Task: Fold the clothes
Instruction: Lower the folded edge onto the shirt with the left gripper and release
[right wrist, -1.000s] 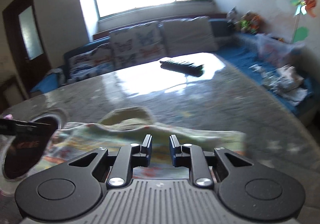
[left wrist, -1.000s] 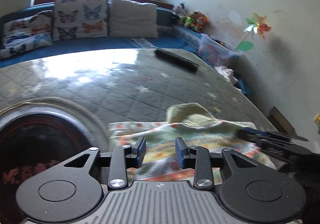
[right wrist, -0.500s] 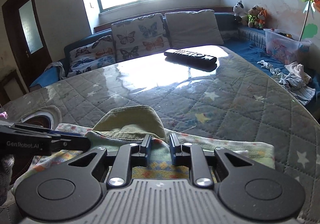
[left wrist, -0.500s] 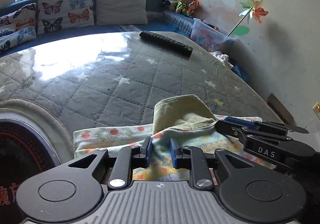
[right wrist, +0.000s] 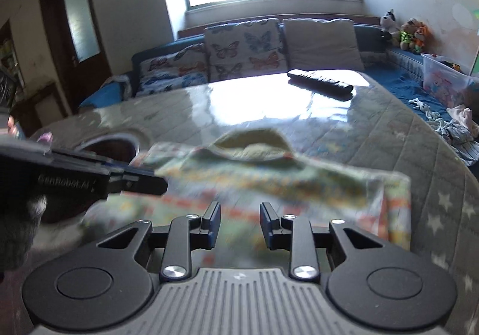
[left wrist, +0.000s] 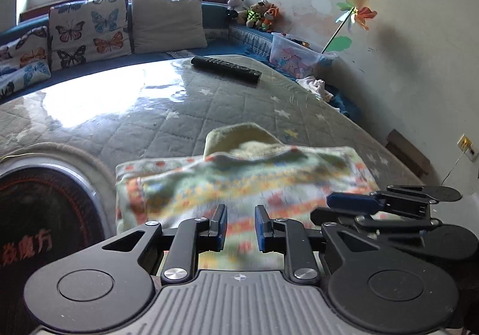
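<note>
A small patterned garment [left wrist: 239, 182] with an olive-green hood [left wrist: 239, 140] lies folded on the quilted grey table cover [left wrist: 167, 113]. It also shows, blurred, in the right wrist view [right wrist: 269, 185]. My left gripper [left wrist: 241, 228] hovers over the garment's near edge, jaws apart and empty. My right gripper [right wrist: 239, 224] hovers over the same near edge further right, jaws apart and empty. Each gripper shows in the other's view: the right one [left wrist: 389, 203], the left one [right wrist: 89, 176].
A black remote control [left wrist: 226, 68] lies at the far side of the table. A round dark inset [left wrist: 33, 215] sits at the left. A sofa with butterfly cushions [left wrist: 86, 32] runs behind. A plastic toy box [left wrist: 296, 57] and loose clothes [right wrist: 458, 128] lie to the right.
Both grippers have opened and let go of the garment, then drawn back toward me. The garment has dropped flat onto the table.
</note>
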`<state>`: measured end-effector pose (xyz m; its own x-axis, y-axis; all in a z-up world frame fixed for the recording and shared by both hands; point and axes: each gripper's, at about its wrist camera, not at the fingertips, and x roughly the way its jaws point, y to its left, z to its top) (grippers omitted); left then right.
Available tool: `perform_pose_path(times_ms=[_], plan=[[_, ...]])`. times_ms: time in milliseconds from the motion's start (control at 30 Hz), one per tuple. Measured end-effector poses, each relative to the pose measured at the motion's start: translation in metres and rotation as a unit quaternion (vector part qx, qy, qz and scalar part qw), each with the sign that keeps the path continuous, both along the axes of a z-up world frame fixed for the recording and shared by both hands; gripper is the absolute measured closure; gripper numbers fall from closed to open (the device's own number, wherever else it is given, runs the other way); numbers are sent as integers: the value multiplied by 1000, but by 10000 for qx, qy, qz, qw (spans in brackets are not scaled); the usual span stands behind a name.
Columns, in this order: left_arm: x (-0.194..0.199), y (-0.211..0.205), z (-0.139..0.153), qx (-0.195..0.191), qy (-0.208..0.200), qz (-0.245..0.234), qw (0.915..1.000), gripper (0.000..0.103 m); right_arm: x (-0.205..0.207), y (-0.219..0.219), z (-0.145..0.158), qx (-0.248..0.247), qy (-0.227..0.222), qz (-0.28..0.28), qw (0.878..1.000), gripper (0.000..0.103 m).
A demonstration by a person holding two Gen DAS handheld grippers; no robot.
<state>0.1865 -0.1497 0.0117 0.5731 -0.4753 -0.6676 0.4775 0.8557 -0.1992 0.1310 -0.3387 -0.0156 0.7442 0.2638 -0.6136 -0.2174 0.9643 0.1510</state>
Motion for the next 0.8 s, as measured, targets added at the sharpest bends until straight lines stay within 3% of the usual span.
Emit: perform_pose_path(times_ms=[100,333,700,800], plan=[[-12,6,-4,36,7,43,10000,81,-18,1,-5,-43,68,20,10000,66],[-24,18,-9,-9,92,204,9997,81,-15,-18,1,88,-186,-435,9988,64],[-33,37,-13,-15,124,381,9992,81,-26,-69,-11,47,-162,-1374,9904,59],[-37,36,-12,5,83,404,9991,71,-41,-70,-7,89,-236,-1386,9900,57]])
